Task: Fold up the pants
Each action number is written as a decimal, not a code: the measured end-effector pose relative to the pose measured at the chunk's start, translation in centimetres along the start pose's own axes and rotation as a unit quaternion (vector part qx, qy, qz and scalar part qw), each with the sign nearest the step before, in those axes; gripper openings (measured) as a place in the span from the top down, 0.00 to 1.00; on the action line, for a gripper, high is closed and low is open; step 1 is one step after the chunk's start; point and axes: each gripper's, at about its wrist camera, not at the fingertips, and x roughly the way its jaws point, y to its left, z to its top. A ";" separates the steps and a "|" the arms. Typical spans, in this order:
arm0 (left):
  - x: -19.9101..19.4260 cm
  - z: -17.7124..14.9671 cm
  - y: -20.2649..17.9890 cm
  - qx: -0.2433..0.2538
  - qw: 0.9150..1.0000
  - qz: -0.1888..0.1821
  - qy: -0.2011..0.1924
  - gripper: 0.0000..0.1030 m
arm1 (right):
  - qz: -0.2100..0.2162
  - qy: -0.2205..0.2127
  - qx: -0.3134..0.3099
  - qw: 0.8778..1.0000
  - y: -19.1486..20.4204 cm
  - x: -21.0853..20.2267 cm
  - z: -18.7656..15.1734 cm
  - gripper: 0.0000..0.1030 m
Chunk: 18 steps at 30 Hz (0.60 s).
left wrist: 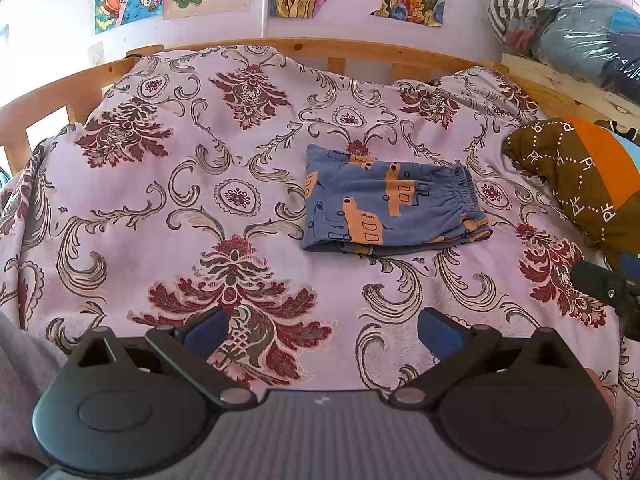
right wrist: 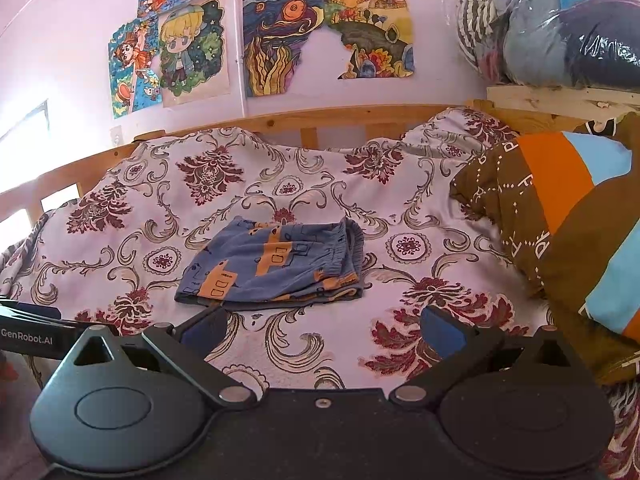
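A small pair of blue pants with orange vehicle prints lies folded into a compact rectangle on the floral bedspread, waistband to the right. It also shows in the right wrist view. My left gripper is open and empty, held above the bedspread short of the pants. My right gripper is open and empty, just in front of the pants' near edge. Part of the right gripper shows at the right edge of the left wrist view.
A brown, orange and blue pillow lies at the right of the bed. A wooden bed rail runs along the back. A plastic-wrapped bundle of clothes rests on a wooden ledge at the upper right. Drawings hang on the wall.
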 end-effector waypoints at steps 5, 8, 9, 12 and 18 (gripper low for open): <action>0.0 0.0 0.0 0.000 1.000 0.000 0.000 0.00 | 0.000 0.000 0.000 1.000 0.0 0.0 -0.1 0.01; 0.0 0.1 0.0 0.000 1.000 0.000 0.000 0.00 | 0.000 0.000 0.000 1.000 0.0 0.0 0.0 0.01; 0.0 0.1 0.0 0.000 1.000 0.000 0.000 0.00 | 0.000 0.000 0.000 1.000 0.0 0.0 -0.1 0.01; -0.2 -0.2 -0.1 0.003 1.000 0.009 -0.005 0.00 | 0.000 0.000 0.000 1.000 0.0 0.0 0.0 0.01; -0.6 -0.1 -0.5 0.022 0.999 0.026 -0.014 0.00 | 0.000 0.001 0.000 1.000 0.0 0.0 0.0 0.01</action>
